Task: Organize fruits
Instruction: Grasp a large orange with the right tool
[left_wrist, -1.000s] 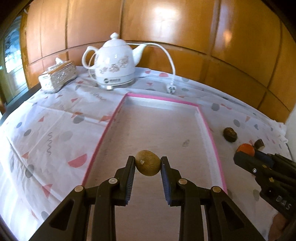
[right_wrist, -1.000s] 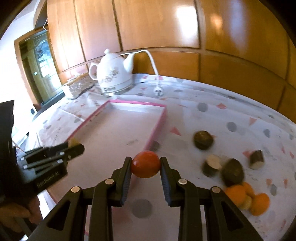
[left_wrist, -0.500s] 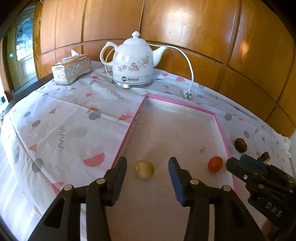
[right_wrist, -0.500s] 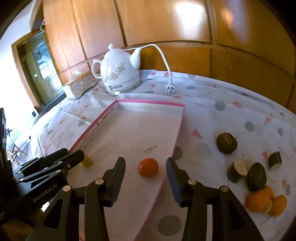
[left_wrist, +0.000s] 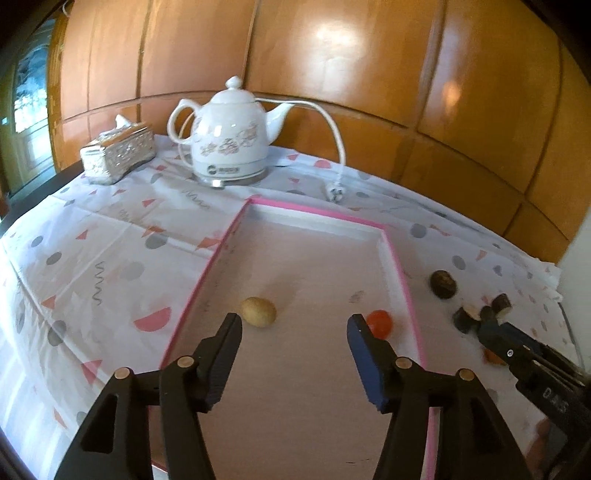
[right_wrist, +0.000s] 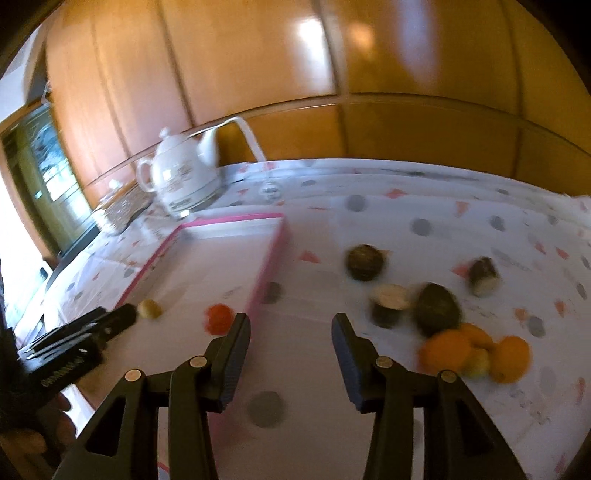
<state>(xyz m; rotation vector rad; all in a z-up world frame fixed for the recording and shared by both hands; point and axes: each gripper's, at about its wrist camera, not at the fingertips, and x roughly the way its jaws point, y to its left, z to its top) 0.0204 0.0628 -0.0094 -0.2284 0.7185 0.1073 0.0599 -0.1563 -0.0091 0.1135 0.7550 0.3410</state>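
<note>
Both pairs of fingers are spread wide and carry nothing. Just ahead of the left gripper (left_wrist: 293, 328), near its left fingertip, a yellowish fruit (left_wrist: 259, 311) lies loose on the floor of the pink-rimmed tray (left_wrist: 400, 275); a red fruit (left_wrist: 380, 324) lies beside its right fingertip, close to the tray's right rim. Both are round, so a brush from a finger could roll them. Ahead and right of the right gripper (right_wrist: 291, 330), outside the tray, lie dark fruit pieces (right_wrist: 437, 308) and an orange cluster (right_wrist: 472, 350), touching one another. Pinching one there risks nudging its neighbours across the patterned cloth (right_wrist: 417, 225). The blurred right view makes aiming harder.
</note>
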